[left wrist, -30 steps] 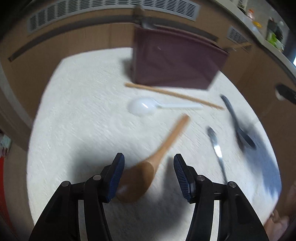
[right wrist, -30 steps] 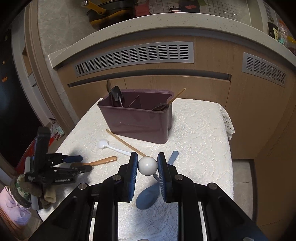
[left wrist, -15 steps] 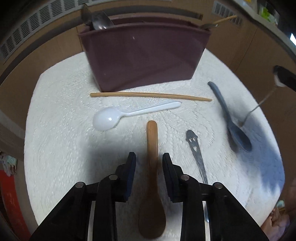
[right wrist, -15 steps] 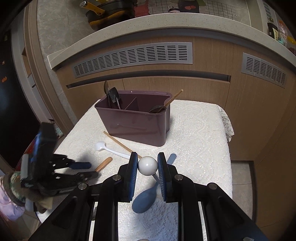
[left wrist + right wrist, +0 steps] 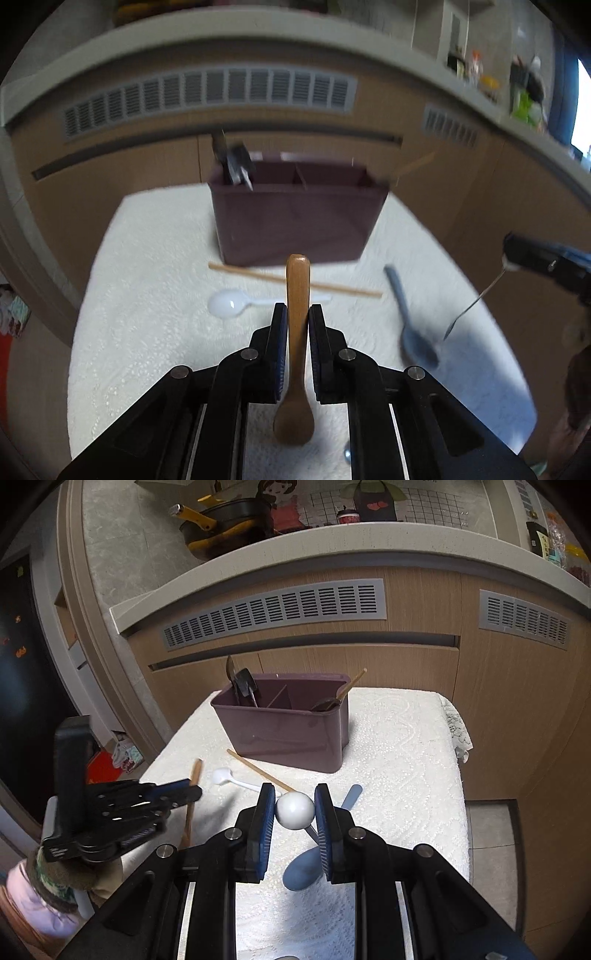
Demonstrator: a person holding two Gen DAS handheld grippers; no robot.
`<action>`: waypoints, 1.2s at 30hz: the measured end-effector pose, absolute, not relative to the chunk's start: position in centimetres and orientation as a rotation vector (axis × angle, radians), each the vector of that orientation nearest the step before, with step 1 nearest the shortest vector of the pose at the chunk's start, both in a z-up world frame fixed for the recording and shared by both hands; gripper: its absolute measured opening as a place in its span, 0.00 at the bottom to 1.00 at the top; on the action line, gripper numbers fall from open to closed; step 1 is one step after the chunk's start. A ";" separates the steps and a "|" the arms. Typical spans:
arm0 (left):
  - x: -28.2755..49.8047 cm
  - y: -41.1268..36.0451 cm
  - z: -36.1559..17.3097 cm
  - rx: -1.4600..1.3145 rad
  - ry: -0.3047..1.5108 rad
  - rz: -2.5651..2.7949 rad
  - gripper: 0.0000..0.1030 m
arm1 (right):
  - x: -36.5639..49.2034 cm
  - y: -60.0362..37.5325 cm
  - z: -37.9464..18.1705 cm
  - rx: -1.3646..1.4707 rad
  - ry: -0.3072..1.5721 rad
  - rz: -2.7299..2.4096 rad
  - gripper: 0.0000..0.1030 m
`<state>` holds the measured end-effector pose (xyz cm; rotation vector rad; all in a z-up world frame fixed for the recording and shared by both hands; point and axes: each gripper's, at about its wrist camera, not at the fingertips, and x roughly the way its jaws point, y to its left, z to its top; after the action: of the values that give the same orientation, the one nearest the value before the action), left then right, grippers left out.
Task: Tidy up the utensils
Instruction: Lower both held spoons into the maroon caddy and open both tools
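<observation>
Left wrist view: the left gripper [image 5: 297, 314] is clamped on a wooden spoon [image 5: 295, 332] by its handle, bowl hanging low toward the camera, apparently lifted off the cloth [image 5: 147, 332] for the bin [image 5: 295, 218] ahead. To its right, the right gripper [image 5: 294, 805] pinches the white ball end of a thin metal utensil [image 5: 294, 809]. A white spoon [image 5: 229, 303], chopstick [image 5: 258, 274] and blue spoon [image 5: 410, 325] lie beyond the jaws, unsorted.
</observation>
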<state>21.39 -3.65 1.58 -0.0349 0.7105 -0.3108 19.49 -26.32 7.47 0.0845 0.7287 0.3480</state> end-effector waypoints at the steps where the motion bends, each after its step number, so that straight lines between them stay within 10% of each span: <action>1: 21.3 -3.6 2.4 -0.043 0.680 -0.302 0.12 | 19.4 -26.3 7.8 0.091 0.722 0.354 0.19; 16: 27.7 -3.2 21.5 -0.096 0.214 -0.365 0.12 | 24.0 -25.0 24.6 0.074 0.380 0.428 0.19; 36: 39.2 -4.5 9.0 -0.119 0.524 -0.390 0.14 | 36.8 -22.4 13.1 0.109 0.661 0.411 0.27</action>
<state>39.18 -4.50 9.04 -0.1194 0.5245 -0.3895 36.84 -22.40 13.11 0.1086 0.6615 0.4106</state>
